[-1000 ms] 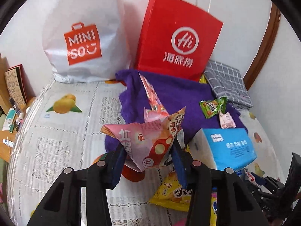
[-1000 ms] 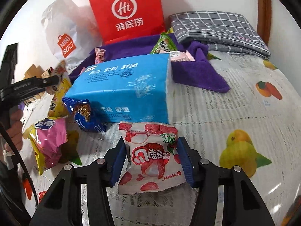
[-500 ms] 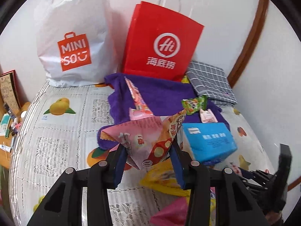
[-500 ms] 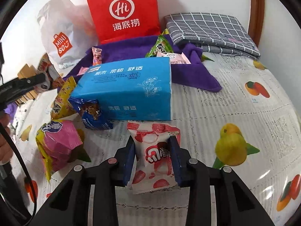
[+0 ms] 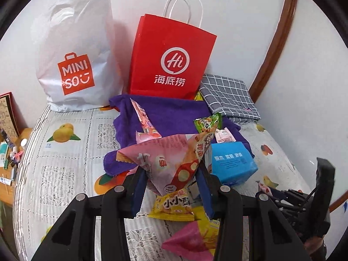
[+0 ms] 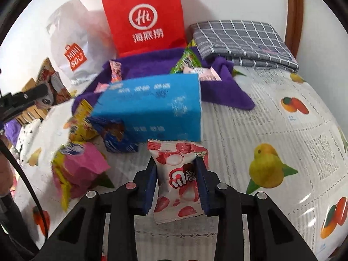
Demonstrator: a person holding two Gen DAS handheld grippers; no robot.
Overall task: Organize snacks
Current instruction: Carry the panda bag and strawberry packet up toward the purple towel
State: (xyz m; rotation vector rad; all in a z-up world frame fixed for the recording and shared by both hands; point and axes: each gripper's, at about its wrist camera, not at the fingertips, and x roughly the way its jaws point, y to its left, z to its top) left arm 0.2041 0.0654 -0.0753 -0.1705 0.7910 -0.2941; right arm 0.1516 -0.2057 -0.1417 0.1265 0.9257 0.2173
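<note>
Our left gripper [image 5: 171, 192] is a black plastic frame with two triangular arms, each cut through with a triangular window, and round silver screw heads sit along the top of the arms. Its fingers [image 5: 138, 192] carry flat dark-blue pads on the inner faces. Our right gripper [image 6: 176, 187] is built the same way: black arms, blue-padded fingers [image 6: 150, 188], and four round fasteners, the inner pair faintly reddish. In the left view the right gripper's body shows as black linkage with a tall black block. In the right view a black cable [image 6: 24, 178] curves down beside our hand [image 6: 4, 174].
</note>
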